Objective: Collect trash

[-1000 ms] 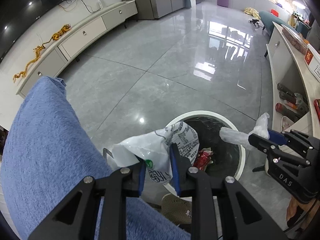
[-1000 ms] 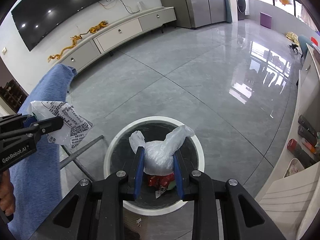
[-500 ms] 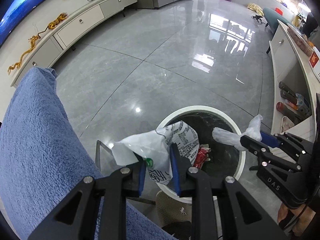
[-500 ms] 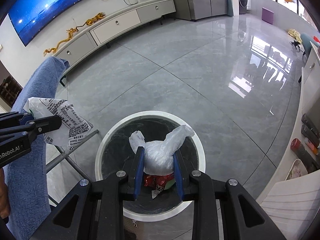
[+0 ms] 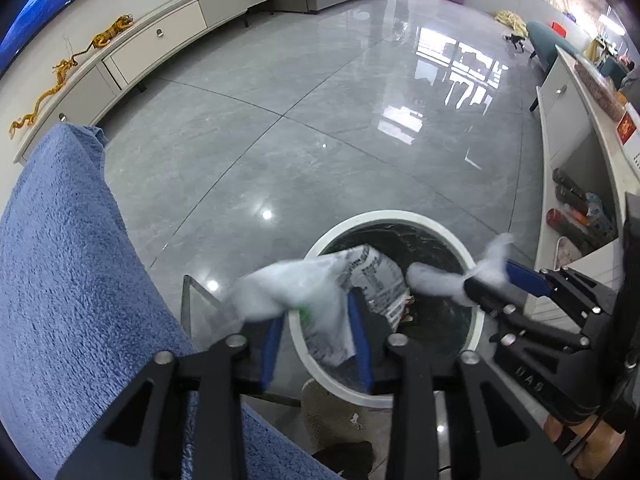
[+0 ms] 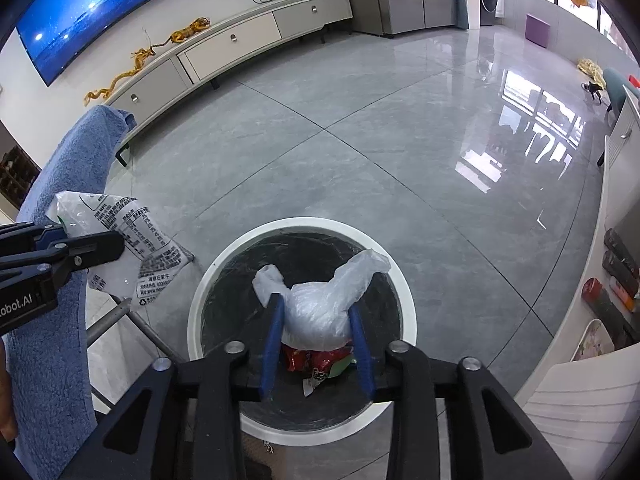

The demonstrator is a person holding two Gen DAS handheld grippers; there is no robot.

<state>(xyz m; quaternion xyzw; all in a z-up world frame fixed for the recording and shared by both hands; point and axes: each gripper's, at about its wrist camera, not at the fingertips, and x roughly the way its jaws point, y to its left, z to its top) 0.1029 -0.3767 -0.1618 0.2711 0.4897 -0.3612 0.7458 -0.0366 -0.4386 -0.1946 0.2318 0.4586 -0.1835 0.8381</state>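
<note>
Now, trash bin point(image 6: 406, 292): open mouth directly beneath both loads.
Left gripper point(image 5: 318, 334): jaws opening, printed wrapper point(image 5: 320, 292) loose between them, over the near rim.
Right gripper point(image 6: 318, 340): jaws opening, clear plastic bag point(image 6: 320, 308) between them, centred over the bin.

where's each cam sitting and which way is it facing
Left wrist: on the left tool, looking down past a printed wrapper between its opening jaws at the trash bin; right tool at right.
Right wrist: on the right tool, over the bin; clear bag between its opening jaws.
Shared: bin, blue towel, both tools.
</note>
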